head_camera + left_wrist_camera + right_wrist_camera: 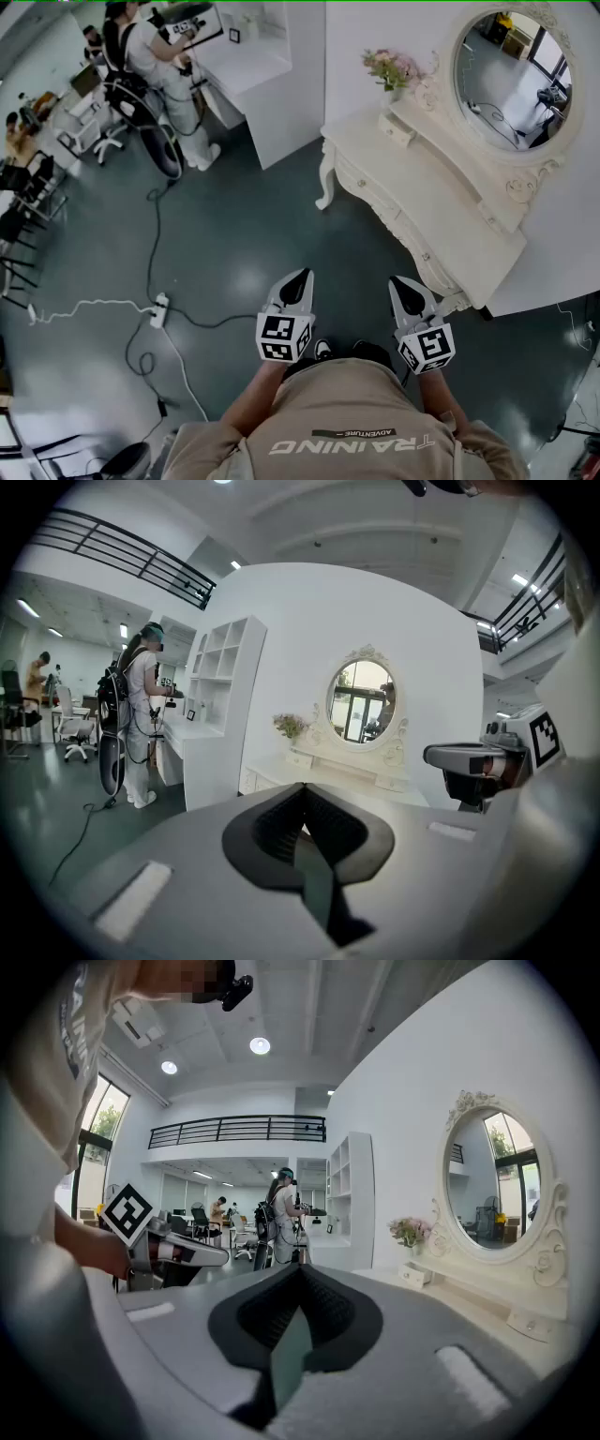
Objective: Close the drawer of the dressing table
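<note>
The white dressing table (441,211) with an oval mirror (511,80) stands ahead to the right, against the wall. A small top drawer (397,129) beside the pink flowers (392,67) juts out a little; it also shows in the right gripper view as the small drawer (415,1274). My left gripper (302,275) and right gripper (398,281) are held side by side in front of me, above the floor and well short of the table. Both are shut with nothing between the jaws, as the left gripper (302,787) and right gripper (300,1269) views show.
A person (155,56) with a backpack stands at a white desk and shelf unit (253,66) at the upper left. Cables and a power strip (159,309) lie on the dark floor to my left. Chairs (28,187) line the far left.
</note>
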